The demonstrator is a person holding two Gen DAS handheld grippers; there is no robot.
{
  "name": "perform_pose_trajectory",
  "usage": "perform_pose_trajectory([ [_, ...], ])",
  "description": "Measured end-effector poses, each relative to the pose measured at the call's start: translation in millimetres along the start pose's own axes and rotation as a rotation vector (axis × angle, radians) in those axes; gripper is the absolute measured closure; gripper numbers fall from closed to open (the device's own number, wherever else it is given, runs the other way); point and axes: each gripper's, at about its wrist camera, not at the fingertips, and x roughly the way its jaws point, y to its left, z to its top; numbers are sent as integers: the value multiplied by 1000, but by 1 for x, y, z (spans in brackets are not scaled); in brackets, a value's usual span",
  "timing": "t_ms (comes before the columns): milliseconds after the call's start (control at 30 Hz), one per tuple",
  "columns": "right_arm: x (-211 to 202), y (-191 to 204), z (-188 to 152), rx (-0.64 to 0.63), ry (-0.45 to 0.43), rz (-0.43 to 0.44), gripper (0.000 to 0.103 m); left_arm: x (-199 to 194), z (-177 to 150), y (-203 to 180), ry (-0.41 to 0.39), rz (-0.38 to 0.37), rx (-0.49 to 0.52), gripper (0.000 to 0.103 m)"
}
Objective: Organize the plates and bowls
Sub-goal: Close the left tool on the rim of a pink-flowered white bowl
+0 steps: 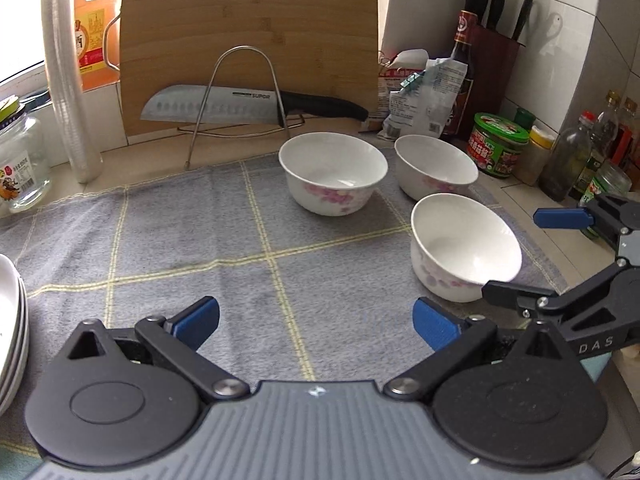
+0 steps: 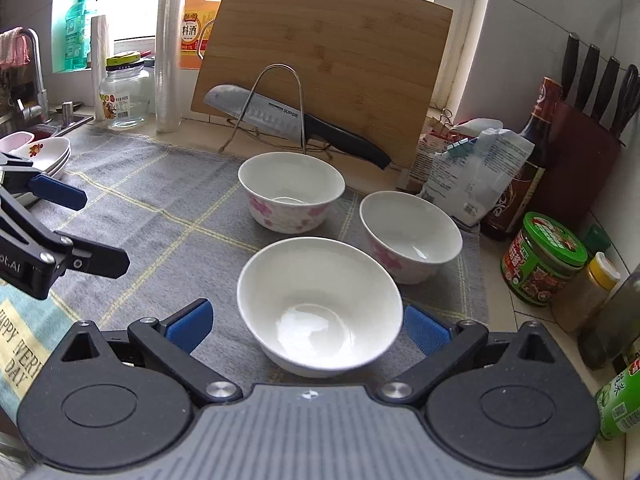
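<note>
Three white bowls with pink flowers stand on a grey checked cloth [image 1: 200, 248]: a far left bowl [image 1: 333, 172] [image 2: 291, 190], a far right bowl [image 1: 436, 166] [image 2: 410, 236] and a near bowl [image 1: 464, 244] [image 2: 320, 304]. A stack of white plates [image 1: 10, 320] [image 2: 42, 156] sits at the cloth's left edge. My left gripper [image 1: 316, 322] is open and empty over the cloth. My right gripper [image 2: 308, 326] is open, its fingers on either side of the near bowl, not closed on it. It also shows in the left wrist view [image 1: 532, 252].
A bamboo cutting board [image 1: 250, 40] and a knife [image 1: 248, 106] rest on a wire rack behind the bowls. Sauce bottles, jars [image 1: 498, 144], a bag [image 1: 424, 96] and a knife block [image 1: 496, 40] line the right side. A glass jar [image 1: 22, 164] and a cup stack [image 1: 68, 80] stand at left.
</note>
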Motion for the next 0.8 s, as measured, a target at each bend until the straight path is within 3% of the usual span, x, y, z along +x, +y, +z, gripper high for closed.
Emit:
perform_pose_trajectory([
  [600,37,-29,-34,-17,21,126,0,64,47,-73,71,-100,64,4],
  [800,45,-35,-32,-38,6,161,0,83,56,-85,103,-139,71,15],
])
